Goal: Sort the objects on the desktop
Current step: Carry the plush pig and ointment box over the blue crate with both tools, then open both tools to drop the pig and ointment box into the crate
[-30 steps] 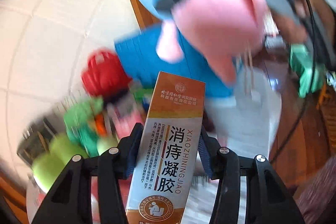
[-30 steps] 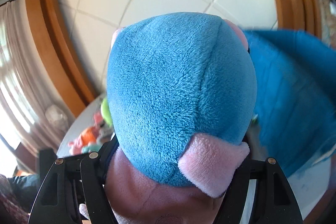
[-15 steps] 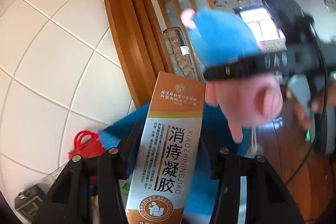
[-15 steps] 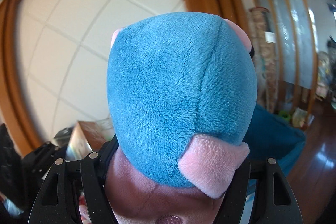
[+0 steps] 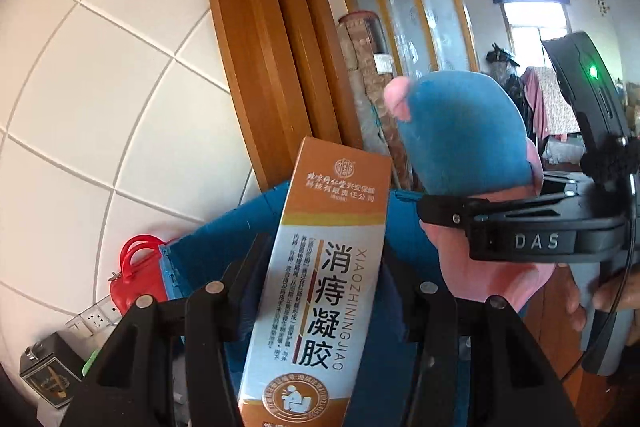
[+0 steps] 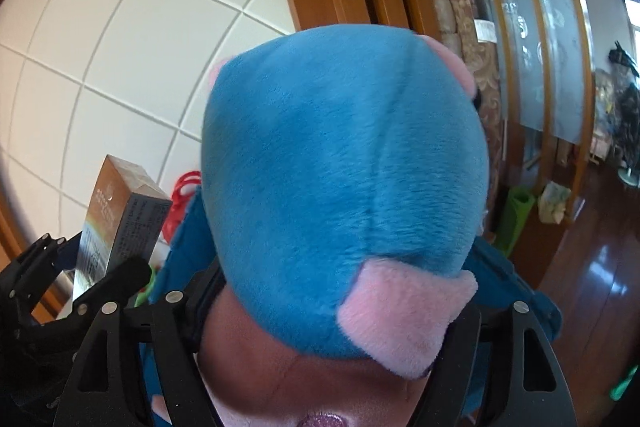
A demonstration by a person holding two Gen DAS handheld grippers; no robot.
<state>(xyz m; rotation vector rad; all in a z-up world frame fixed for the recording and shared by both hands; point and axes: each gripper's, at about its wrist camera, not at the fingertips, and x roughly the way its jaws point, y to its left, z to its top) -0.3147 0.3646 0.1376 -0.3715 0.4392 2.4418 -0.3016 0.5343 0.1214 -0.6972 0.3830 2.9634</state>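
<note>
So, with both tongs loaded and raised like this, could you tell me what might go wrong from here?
Two risks, I think. The right tongs grip the plush pig only at its soft base, so its top-heavy head could squirm loose. The left tongs pinch the ointment box low, leaving most of it sticking out, and the pig is close beside it, so a swing could knock the box askew.

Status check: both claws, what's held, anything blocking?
Left claw shut on medicine box. Right claw shut on plush pig. Both aloft over blue bin; nothing blocking.
</note>
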